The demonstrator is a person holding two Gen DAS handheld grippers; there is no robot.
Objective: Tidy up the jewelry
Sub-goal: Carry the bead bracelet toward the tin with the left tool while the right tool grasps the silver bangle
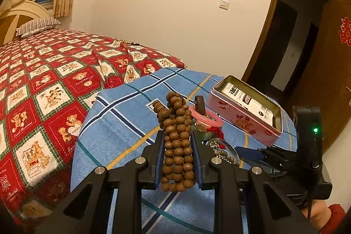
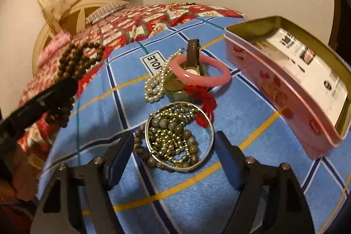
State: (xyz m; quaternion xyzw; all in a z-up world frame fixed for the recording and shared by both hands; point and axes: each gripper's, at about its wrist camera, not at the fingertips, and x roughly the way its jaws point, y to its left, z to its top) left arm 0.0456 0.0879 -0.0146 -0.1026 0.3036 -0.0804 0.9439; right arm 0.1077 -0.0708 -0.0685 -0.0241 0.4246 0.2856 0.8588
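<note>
Blue checked cloth (image 2: pixel 92 146) carries the jewelry heap, where the left tongs (image 1: pixel 177 135) pinch a lifted wooden bead strand (image 1: pixel 177 146), apparently bound for the open pink tin (image 2: pixel 274 89), while the right tongs (image 2: pixel 175 142) stand spread around the silver bangle (image 2: pixel 209 124), needing closure next.

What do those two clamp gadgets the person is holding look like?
Both are black plastic with angular linkage arms, silver pivot bolts and blue pads lining the fingers. The right gripper carries a boxy black housing with a green light and a black cable; a red sleeve shows below it.
</note>
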